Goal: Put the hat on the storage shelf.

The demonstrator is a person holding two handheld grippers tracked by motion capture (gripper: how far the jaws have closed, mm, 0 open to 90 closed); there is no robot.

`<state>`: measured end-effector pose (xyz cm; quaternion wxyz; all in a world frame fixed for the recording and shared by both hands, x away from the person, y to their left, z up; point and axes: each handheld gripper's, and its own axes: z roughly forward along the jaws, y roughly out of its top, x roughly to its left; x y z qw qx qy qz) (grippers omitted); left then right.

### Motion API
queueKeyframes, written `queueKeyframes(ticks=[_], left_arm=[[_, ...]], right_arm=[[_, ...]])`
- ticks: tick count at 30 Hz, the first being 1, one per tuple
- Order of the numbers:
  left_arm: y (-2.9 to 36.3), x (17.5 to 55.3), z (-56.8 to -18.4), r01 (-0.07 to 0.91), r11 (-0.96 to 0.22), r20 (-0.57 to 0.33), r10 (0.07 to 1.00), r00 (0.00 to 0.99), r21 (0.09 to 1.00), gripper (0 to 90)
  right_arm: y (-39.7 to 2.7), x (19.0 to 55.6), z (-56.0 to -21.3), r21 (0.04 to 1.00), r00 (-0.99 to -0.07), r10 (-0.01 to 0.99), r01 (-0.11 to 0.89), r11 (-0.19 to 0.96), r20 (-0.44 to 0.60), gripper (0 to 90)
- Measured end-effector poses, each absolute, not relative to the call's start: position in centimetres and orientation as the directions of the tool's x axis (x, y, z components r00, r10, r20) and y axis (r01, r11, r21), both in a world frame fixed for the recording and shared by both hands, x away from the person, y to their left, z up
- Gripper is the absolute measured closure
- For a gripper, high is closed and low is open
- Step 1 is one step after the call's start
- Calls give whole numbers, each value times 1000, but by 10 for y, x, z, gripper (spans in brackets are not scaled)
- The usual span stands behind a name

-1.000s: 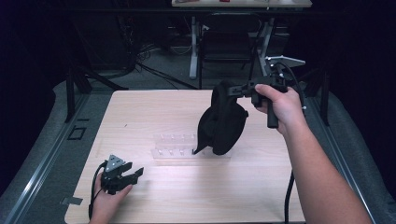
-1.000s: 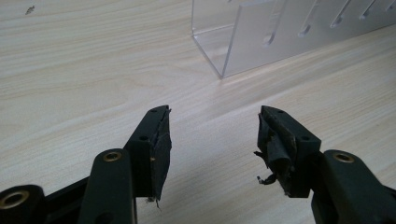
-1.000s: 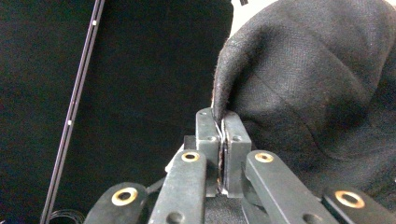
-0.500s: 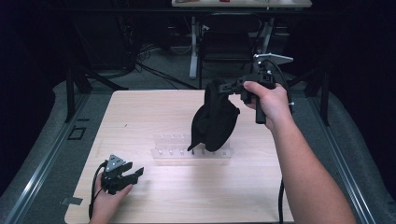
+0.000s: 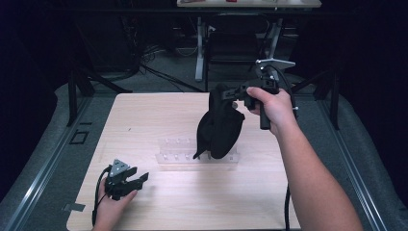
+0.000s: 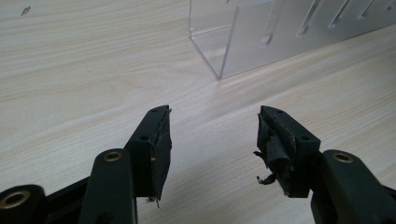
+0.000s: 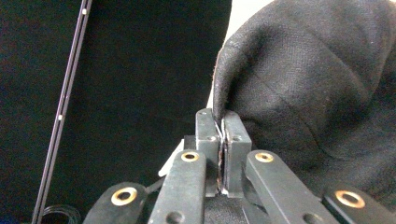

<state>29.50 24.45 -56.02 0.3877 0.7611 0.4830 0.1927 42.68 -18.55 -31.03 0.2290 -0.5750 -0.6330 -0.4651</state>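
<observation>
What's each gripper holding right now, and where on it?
The right gripper is shut on the black cloth, pinching a fold at its top edge so it hangs. The left gripper is open, holding nothing.

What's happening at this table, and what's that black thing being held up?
A person works at a wooden table with a hand-held gripper in each hand. The right gripper is clamped on the edge of a black cloth, holding it in the air so it hangs over a clear plastic rack. The left gripper rests low near the table's front edge, its jaws open and holding nothing, pointed toward the rack.
</observation>
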Motion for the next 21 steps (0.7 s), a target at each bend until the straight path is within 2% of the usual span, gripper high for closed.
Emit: queueKeyframes(ticks=[7, 21], left_arm=[[242, 295, -558, 573, -219, -88, 884, 459, 790, 449], [218, 291, -532, 499, -213, -100, 843, 529, 840, 477]], right_arm=[[-179, 426, -311, 327, -243, 502, 941, -86, 830, 879], [-167, 426, -318, 332, -252, 466, 938, -96, 848, 876]])
